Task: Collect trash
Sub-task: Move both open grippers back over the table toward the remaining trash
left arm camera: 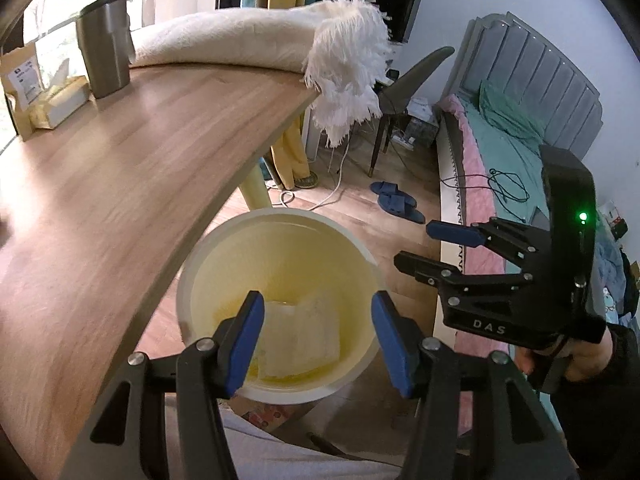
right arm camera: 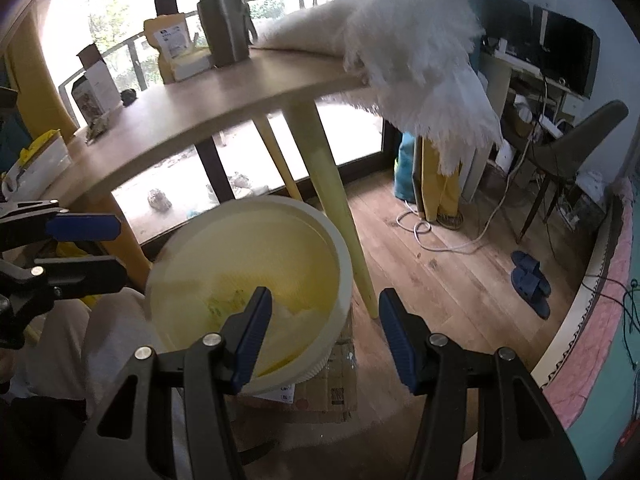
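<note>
A cream waste bin (left arm camera: 280,218) stands on the floor beside the wooden table (left arm camera: 140,140). A crumpled pale wrapper (left arm camera: 304,336) lies at its bottom. My left gripper (left arm camera: 320,340) hovers over the bin mouth, open, with nothing pressed between its blue pads. My right gripper (left arm camera: 412,244) hangs to the right of the bin, also open and empty. The right wrist view looks down at the same bin (right arm camera: 256,202) and wrapper (right arm camera: 292,320); there my right gripper (right arm camera: 326,340) is over the bin's right rim and the left gripper (right arm camera: 122,250) is at the left edge.
On the table sit a steel tumbler (left arm camera: 106,52), a kraft pouch (left arm camera: 22,80), a tissue pack (left arm camera: 60,100) and a fluffy white throw (left arm camera: 348,60) hanging off the corner. A yellow table leg (right arm camera: 336,208) stands next to the bin. Cardboard (right arm camera: 328,392), slippers (right arm camera: 530,280), a chair (right arm camera: 572,148) and a bed (left arm camera: 500,160) are nearby.
</note>
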Demonstrator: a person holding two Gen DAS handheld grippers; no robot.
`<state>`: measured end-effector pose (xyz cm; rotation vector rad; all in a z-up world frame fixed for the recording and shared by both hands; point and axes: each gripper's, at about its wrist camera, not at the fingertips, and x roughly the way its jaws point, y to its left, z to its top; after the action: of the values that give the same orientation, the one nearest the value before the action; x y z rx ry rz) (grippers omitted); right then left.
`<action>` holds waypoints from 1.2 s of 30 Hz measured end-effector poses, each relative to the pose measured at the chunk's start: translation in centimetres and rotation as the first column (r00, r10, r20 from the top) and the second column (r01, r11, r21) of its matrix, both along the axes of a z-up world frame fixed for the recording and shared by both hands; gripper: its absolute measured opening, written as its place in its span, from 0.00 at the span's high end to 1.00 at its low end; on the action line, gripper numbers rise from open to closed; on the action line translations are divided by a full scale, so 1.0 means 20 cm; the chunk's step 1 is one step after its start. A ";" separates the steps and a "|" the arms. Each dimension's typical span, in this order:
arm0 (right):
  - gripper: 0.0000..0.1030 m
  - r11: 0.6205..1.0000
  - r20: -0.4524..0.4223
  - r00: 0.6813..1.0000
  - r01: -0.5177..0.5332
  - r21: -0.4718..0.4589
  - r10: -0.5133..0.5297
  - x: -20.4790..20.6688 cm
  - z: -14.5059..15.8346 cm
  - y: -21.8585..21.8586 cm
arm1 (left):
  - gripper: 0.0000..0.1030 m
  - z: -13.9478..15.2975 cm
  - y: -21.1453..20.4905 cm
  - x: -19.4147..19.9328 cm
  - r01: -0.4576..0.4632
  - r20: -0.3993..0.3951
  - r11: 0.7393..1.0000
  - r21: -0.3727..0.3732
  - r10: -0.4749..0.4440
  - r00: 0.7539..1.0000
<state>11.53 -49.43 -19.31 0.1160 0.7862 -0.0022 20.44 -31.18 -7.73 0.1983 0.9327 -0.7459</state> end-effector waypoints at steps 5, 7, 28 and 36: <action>0.48 1.000 0.020 1.000 -0.007 -0.009 0.007 0.01 0.05 0.07 | 0.46 0.06 0.07 -0.02 -0.014 0.022 1.000 -0.020 0.014 1.000; 0.48 1.000 0.029 0.999 -0.016 -0.014 0.017 0.00 0.07 0.09 | 0.46 0.08 0.11 -0.03 -0.027 0.027 0.999 -0.027 0.028 0.999; 0.48 0.982 0.176 0.973 -0.126 -0.139 0.150 0.00 0.44 0.60 | 0.46 0.18 0.64 -0.06 -0.144 0.056 0.980 -0.135 0.153 0.987; 0.48 0.952 0.191 0.940 -0.252 -0.174 0.284 0.10 0.53 0.92 | 0.46 0.24 0.93 -0.05 -0.239 0.070 0.956 -0.172 0.254 0.965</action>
<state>13.58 -31.07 -8.76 -0.1317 0.5779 0.2086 19.42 -12.66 -2.97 -0.0284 0.7884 -0.5723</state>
